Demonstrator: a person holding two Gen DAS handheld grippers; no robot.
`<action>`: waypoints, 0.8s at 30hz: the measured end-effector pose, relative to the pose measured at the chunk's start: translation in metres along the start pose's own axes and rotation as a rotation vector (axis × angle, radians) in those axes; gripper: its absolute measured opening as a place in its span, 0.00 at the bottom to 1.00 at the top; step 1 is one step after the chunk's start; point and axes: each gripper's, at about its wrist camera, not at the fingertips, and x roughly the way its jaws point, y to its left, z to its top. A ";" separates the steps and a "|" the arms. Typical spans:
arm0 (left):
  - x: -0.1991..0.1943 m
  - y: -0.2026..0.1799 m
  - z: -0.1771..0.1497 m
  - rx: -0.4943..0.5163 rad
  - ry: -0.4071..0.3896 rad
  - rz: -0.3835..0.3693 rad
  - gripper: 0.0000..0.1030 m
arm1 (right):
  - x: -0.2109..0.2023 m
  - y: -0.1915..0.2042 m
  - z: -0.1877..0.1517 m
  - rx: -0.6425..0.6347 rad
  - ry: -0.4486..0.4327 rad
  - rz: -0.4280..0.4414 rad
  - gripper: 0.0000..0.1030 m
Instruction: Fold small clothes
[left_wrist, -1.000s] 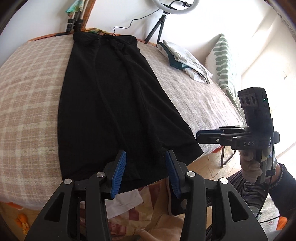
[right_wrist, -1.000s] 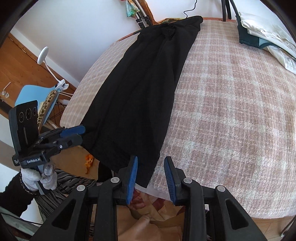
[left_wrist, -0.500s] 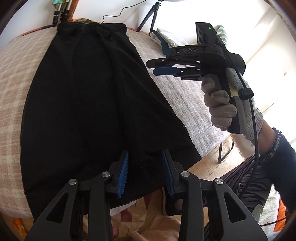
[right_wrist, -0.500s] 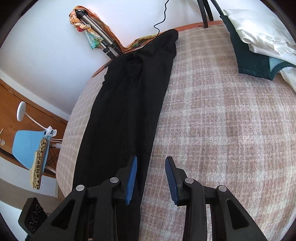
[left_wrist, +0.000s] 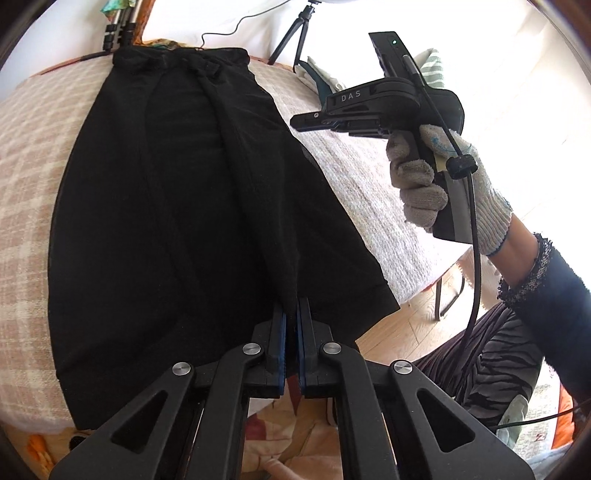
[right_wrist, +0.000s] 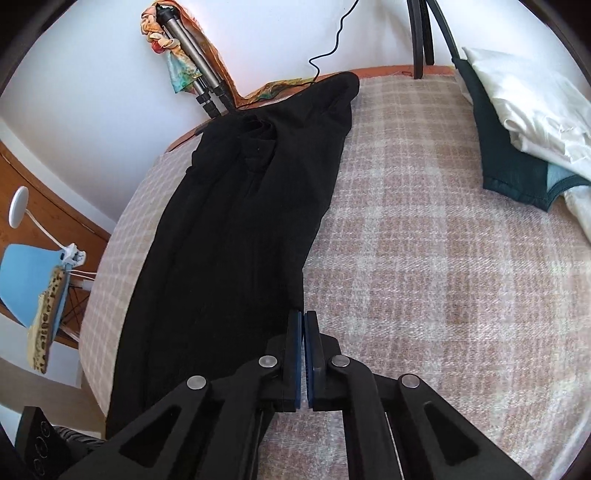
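A long black garment (left_wrist: 177, 206) lies flat along the plaid bed cover (left_wrist: 26, 155), waistband at the far end. My left gripper (left_wrist: 291, 314) is shut on a raised pinch of the black fabric near its hem. My right gripper (right_wrist: 303, 317) is shut on the garment's right edge (right_wrist: 258, 221), about halfway along its length. In the left wrist view the right gripper (left_wrist: 314, 122) shows above the garment's right side, held by a gloved hand (left_wrist: 436, 173).
A pile of white and dark green clothes (right_wrist: 517, 122) lies at the bed's far right. A tripod (right_wrist: 195, 59) leans on the wall behind the bed. A blue chair (right_wrist: 29, 280) and lamp stand left of the bed. Wooden floor (left_wrist: 406, 325) lies beyond the near bed edge.
Both grippers were open and have closed on the black garment. The left moved in onto the fabric near the hem; the right came over to the garment's right edge.
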 end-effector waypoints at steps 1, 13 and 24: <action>0.000 -0.001 -0.001 0.005 0.008 0.001 0.03 | -0.007 0.000 -0.002 -0.012 -0.004 -0.029 0.06; -0.084 0.031 -0.016 -0.016 -0.108 0.147 0.36 | -0.079 0.012 -0.118 -0.029 0.118 0.152 0.35; -0.079 0.105 -0.037 -0.293 -0.019 0.099 0.37 | -0.060 0.021 -0.149 -0.035 0.200 0.167 0.30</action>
